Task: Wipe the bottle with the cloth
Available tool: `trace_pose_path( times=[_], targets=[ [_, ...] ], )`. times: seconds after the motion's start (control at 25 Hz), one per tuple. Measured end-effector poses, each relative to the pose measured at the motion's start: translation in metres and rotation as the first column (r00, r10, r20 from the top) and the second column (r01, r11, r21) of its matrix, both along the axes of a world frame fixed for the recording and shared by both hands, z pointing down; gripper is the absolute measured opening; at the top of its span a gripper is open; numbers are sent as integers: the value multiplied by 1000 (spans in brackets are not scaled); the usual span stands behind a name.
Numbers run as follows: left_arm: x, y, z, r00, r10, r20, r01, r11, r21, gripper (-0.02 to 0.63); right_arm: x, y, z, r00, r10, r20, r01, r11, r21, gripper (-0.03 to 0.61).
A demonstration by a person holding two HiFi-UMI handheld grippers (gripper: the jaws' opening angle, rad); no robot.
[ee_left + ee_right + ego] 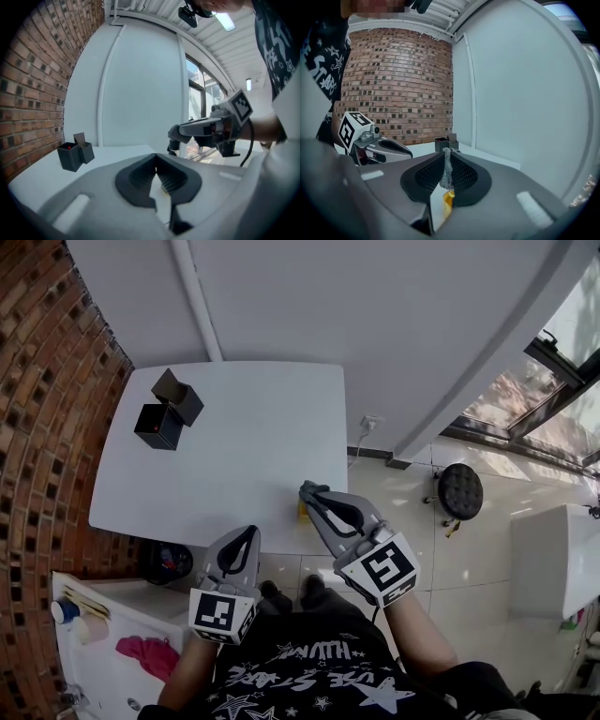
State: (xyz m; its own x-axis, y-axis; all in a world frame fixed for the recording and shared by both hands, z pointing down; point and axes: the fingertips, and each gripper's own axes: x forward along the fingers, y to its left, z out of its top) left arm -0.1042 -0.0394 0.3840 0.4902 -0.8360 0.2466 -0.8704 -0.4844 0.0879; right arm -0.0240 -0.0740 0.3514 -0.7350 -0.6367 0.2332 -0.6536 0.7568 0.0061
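My right gripper (309, 490) reaches over the front edge of the white table (234, 460). It is shut on a thin strip of grey cloth (447, 169), which stands pinched between the dark pads in the right gripper view. A small yellow thing (303, 511) lies right under its jaws at the table's edge; I cannot tell whether it is the bottle. The same yellow thing (448, 199) shows below the cloth. My left gripper (247, 534) hangs just before the table's front edge, left of the right one. It is shut (156, 164) with nothing in it.
Two black boxes (167, 412) stand at the table's far left corner, near the brick wall. A white cabinet with a pink rag (150, 654) is at my lower left. A round black stool (459, 491) stands on the floor to the right.
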Motion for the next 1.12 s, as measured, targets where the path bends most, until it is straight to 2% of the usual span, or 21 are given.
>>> trace_pose_path(
  times=[0.16,0.4,0.52,0.64,0.8,0.96,1.12],
  targets=[
    [2,-1,6,1000,26,-3,-26,1000,11,2,-3,12,0,1000,-21,-1,21,1000,-9,37],
    [6,-7,9,1000,30,1,-30,1000,8,2,6,32,-16,996,-45,73,40,997,72,37],
    [5,-12,14,1000,17,18,-17,1000,9,2,2,50,7,992,-125,21,124,991,50,37],
    [6,-15,16,1000,7,28,-7,1000,3,2,-4,66,42,978,-189,-83,192,981,25,37],
    [11,-16,23,1000,10,23,-10,1000,-5,2,-4,63,64,960,-195,-203,216,972,87,37],
    [19,-18,29,1000,5,19,-5,1000,-29,2,-4,53,66,953,-205,-222,239,961,138,37],
    [25,-13,33,1000,22,18,-22,999,-30,2,-1,45,70,949,-214,-233,250,959,136,37]
  ],
)
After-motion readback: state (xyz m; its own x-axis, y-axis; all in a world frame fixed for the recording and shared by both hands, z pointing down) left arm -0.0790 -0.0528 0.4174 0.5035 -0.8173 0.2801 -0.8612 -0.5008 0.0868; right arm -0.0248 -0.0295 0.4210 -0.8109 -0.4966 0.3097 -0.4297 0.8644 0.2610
